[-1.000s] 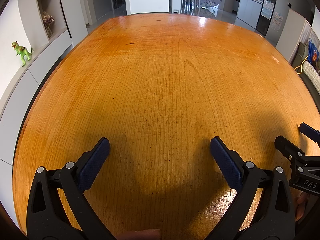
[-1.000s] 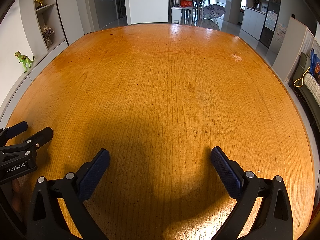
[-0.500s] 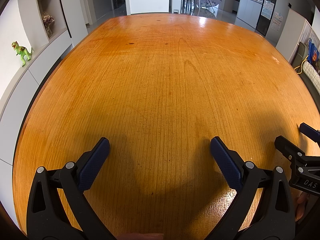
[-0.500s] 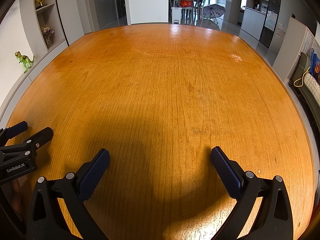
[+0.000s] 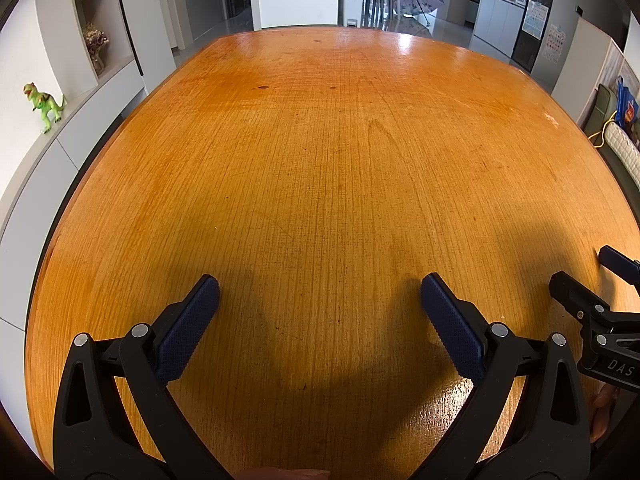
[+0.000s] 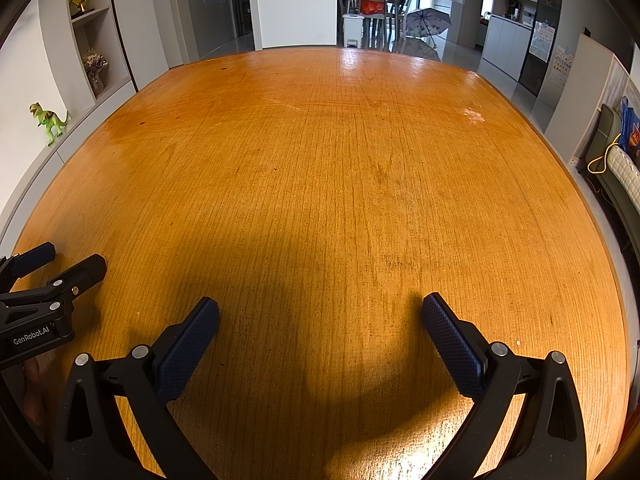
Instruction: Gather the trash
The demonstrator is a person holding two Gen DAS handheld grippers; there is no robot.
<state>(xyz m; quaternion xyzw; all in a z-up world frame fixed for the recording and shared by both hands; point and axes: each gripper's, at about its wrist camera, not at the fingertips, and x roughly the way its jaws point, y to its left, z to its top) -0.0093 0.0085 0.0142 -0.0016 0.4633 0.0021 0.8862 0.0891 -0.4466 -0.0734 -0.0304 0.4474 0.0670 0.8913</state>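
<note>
No trash shows in either view. My left gripper [image 5: 320,292] is open and empty, held low over the near part of the orange wooden table [image 5: 340,160]. My right gripper [image 6: 320,312] is open and empty too, over the same table [image 6: 340,180]. The right gripper also shows at the right edge of the left wrist view [image 5: 592,276]. The left gripper shows at the left edge of the right wrist view [image 6: 60,264]. The two grippers sit side by side, both pointing along the table.
A green toy dinosaur [image 5: 42,100] stands on a white ledge left of the table. Shelves with a vase [image 5: 96,46] are behind it. A sofa with a yellow cable [image 6: 608,160] is at the right. Chairs and an umbrella [image 6: 426,22] stand beyond the far end.
</note>
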